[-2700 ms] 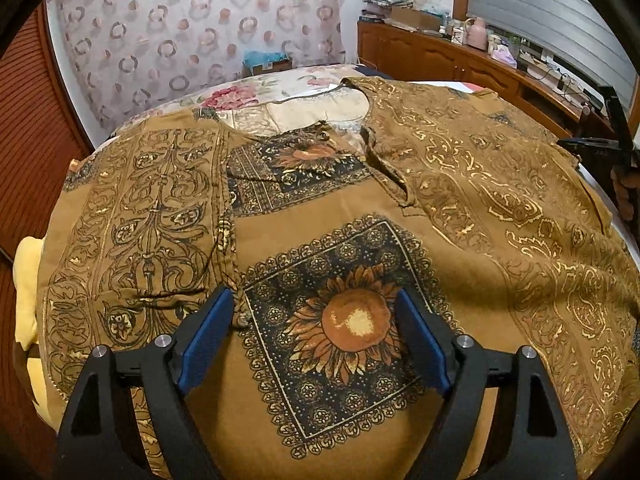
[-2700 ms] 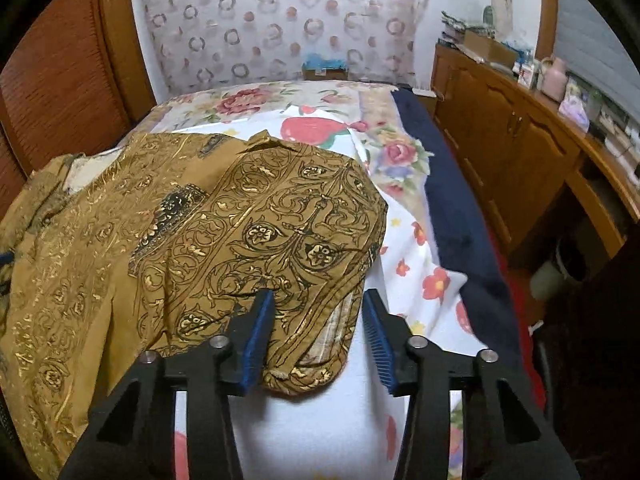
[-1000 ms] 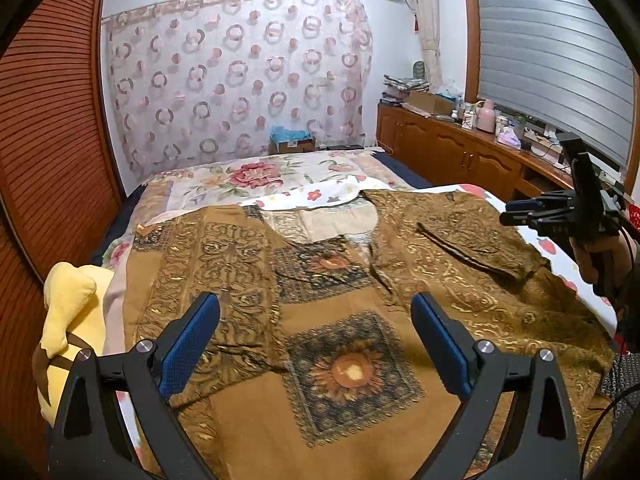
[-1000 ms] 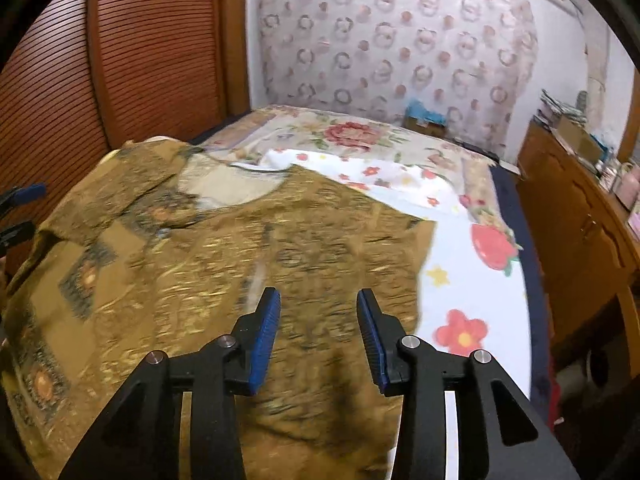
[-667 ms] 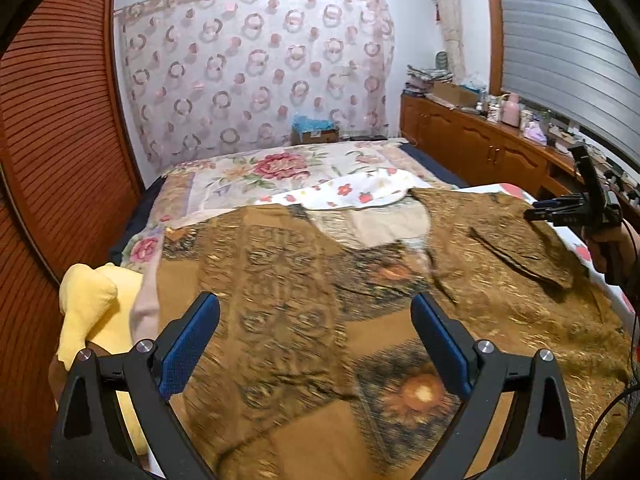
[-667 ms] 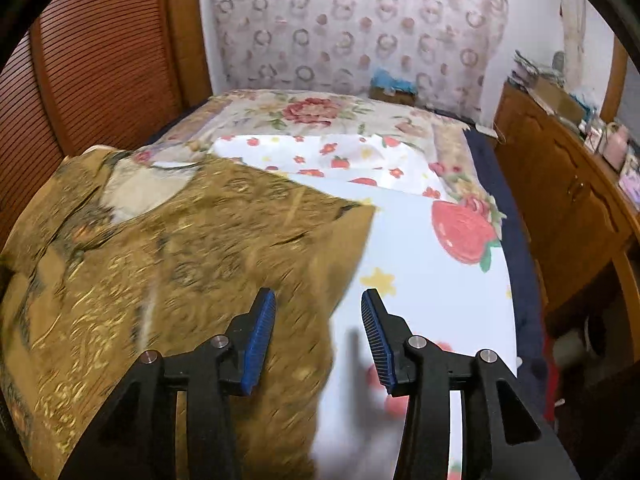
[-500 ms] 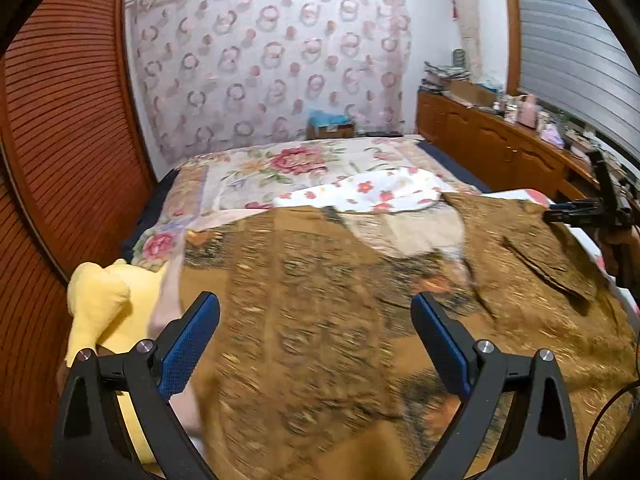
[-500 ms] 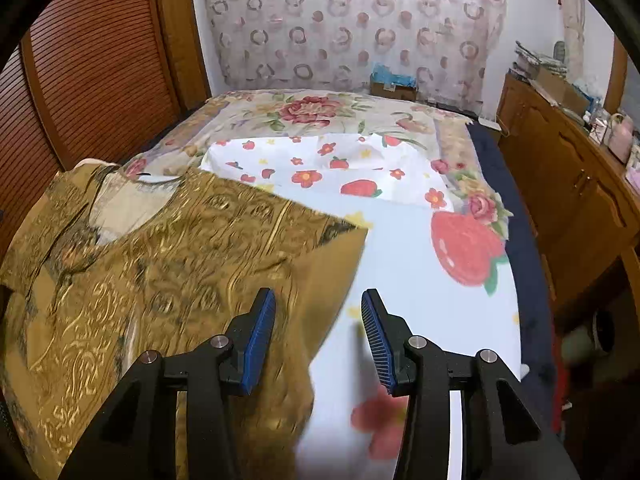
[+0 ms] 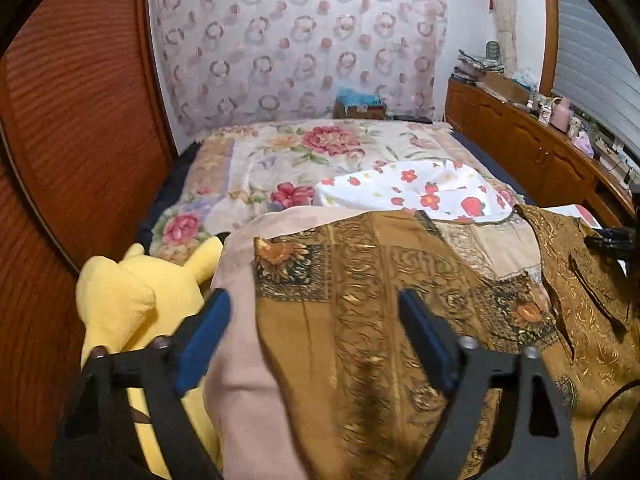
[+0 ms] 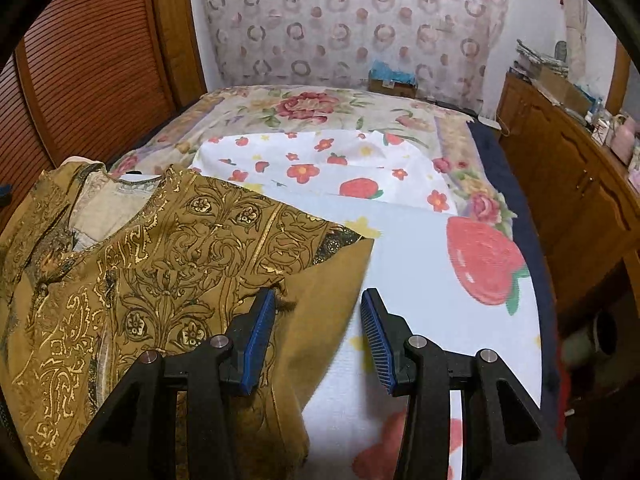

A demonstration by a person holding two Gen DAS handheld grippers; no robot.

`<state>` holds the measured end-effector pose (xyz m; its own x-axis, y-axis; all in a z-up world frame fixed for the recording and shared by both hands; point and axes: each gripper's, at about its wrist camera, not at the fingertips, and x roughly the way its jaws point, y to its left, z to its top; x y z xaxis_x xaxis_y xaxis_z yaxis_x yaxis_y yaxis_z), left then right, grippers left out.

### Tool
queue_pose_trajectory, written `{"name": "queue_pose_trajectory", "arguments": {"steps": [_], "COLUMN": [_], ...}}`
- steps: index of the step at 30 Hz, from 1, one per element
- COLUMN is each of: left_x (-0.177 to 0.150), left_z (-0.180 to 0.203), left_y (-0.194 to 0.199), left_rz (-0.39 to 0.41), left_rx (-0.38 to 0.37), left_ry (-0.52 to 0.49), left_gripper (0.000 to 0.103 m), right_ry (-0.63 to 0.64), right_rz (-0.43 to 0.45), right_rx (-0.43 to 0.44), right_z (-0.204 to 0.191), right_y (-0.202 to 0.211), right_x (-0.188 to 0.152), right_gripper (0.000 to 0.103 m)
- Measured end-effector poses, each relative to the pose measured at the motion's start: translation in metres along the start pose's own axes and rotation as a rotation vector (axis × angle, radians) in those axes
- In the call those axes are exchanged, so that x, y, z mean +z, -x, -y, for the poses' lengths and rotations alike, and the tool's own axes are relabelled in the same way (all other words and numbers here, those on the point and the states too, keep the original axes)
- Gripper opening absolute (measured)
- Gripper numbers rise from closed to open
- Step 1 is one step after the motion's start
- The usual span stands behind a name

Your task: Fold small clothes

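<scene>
Left edge of scene first. A yellow plush toy (image 9: 132, 304) lies at the bed's left side, just beside the garment's left border. My left gripper (image 9: 316, 340) hangs over that border; its jaws are closing from wide, with cloth lying between and beneath them, but the blue pads (image 9: 204, 332) do not press on it yet. What sits there is a pale pinkish inner face of the fabric beside the brown printed face, so I judge an edge is turned over here.

The brown patterned garment (image 9: 400, 280) lies spread over the near part of the bed, on a white sheet (image 10: 420, 264) printed with flowers and strawberries; a floral bedspread (image 9: 320, 148) lies beyond it.

Handling, as judgement: thin woven cloth, light, limp, no stiffness of its own. It drapes and wrinkles freely, so it needs lifting by an edge or corner, not the middle. The gold print may make the surface a little slick.

Right side. My right gripper (image 10: 318, 340) has its fingers partly spread, holding nothing. The garment's right edge runs between them; the left pad (image 10: 260, 336) sits over the brown cloth, the right one over bare sheet.

Best hold, I judge: pinch each side edge at matching height, through both layers, then carry inward.
</scene>
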<state>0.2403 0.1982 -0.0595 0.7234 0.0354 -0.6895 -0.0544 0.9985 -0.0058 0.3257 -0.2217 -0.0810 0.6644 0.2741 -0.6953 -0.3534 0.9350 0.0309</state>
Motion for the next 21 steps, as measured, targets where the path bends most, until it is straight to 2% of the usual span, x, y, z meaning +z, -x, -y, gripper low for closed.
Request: {"name": "queue_pose_trajectory", "arguments": {"steps": [1,4,6,8,10,12,18,20,21], "left_x": [0.002,0.01,0.016,0.02,0.022,0.022,0.018,0.018,0.018], "left_z": [-0.004,-0.014,-0.021,-0.025,-0.03,-0.034,-0.038,-0.035,-0.032], "left_y": [-0.004,-0.016,-0.025,-0.034,-0.044,-0.05,-0.059,-0.056,-0.054], "left_rz": [-0.008,-0.041,-0.062,-0.076,-0.094,-0.109,-0.129,-0.121,-0.119], "left_rx": [-0.012,-0.03,-0.04,-0.044,-0.038,-0.05,-0.081,-0.094,-0.106], "left_ry": [0.007,0.025,0.04,0.045,0.052,0.071,0.096,0.089,0.082], "left_gripper": [0.07,0.055,0.05,0.049,0.042,0.04,0.039,0.033,0.025], "right_ry": [0.0,0.0,0.003,0.003,0.005,0.008,0.009,0.009,0.013], "right_rz": [0.0,0.0,0.0,0.0,0.0,0.0,0.002,0.004,0.007], "right_rx": [0.0,0.0,-0.003,-0.002,-0.004,-0.008,-0.007,0.003,0.02], "right_z": [0.0,0.0,-0.001,-0.001,-0.001,-0.001,-0.001,-0.001,-0.001], "right_y": [0.0,0.0,0.0,0.0,0.0,0.0,0.0,0.001,0.001], "right_x": [0.0,0.0,0.0,0.0,0.0,0.0,0.0,-0.001,-0.001], "right_gripper": [0.047,0.047,0.047,0.047,0.047,0.047,0.047,0.041,0.032]}}
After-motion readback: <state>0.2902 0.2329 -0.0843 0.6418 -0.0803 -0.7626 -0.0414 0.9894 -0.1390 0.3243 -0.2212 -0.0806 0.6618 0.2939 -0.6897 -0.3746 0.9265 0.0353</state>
